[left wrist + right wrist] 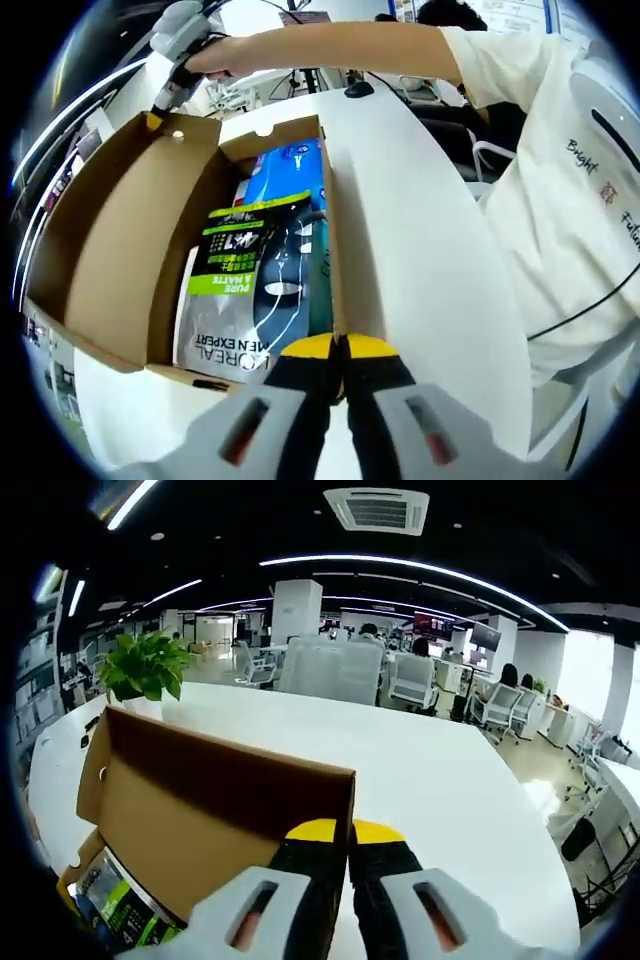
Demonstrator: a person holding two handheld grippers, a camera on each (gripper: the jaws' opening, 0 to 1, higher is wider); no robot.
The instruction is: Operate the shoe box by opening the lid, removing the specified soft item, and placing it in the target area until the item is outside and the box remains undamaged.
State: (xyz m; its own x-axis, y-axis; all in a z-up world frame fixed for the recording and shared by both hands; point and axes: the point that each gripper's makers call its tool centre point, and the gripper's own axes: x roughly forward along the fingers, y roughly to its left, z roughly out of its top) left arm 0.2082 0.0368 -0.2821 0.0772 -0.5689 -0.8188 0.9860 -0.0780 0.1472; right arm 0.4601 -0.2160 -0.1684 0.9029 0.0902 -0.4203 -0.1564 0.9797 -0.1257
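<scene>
Lid up, pinched by right gripper w/ jaws closed on its edge; left gripper jaws closed on box wall, soft pack just beyond—hold lid steady, don't crease.

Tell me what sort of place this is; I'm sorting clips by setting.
Most likely an open-plan office: rows of office chairs at desks, a ceiling air-conditioning vent with strip lights, and a potted plant on the large white table where the shoe box sits.
</scene>
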